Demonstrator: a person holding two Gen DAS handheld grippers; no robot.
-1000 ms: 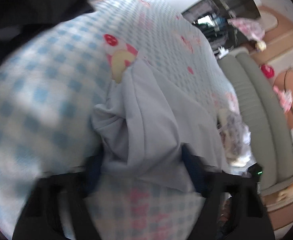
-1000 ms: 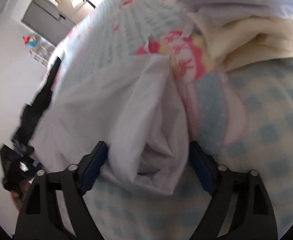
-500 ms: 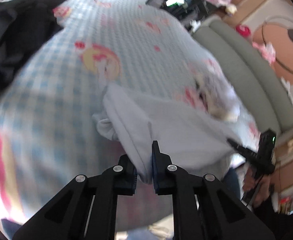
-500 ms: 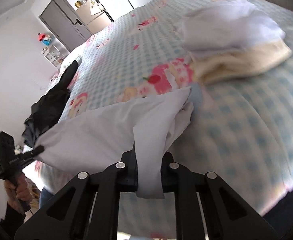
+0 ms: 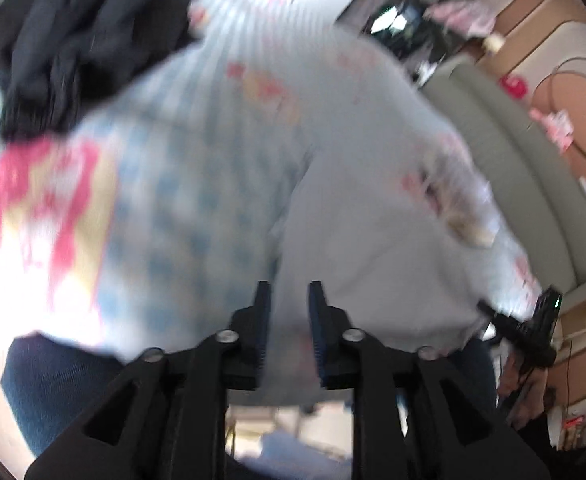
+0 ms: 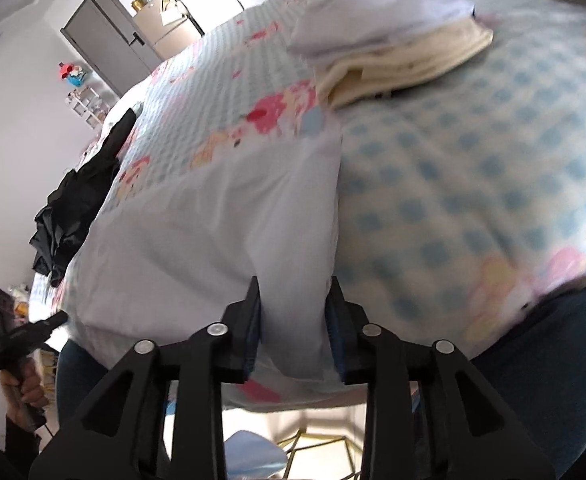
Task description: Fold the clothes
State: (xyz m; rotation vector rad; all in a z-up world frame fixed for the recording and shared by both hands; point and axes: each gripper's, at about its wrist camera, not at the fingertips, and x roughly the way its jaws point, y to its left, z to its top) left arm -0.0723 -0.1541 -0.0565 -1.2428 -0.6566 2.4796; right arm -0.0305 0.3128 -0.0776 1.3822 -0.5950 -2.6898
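Here, the pale garment [image 6: 213, 240] is spread flat on the bed [image 6: 473, 200], at twelve o'clock of both claws; the left claw [image 5: 289, 300] and right claw [image 6: 295, 296], narrowly parted after just opening, grip nothing.

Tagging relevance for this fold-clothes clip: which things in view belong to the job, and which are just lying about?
Job:
- pale garment spread at the bed's near edge
- folded stack, white on cream
- dark clothes heap, probably awaiting folding
- left gripper, right gripper, fingers apart

Lying about:
- checked bedspread
- green sofa
- grey door
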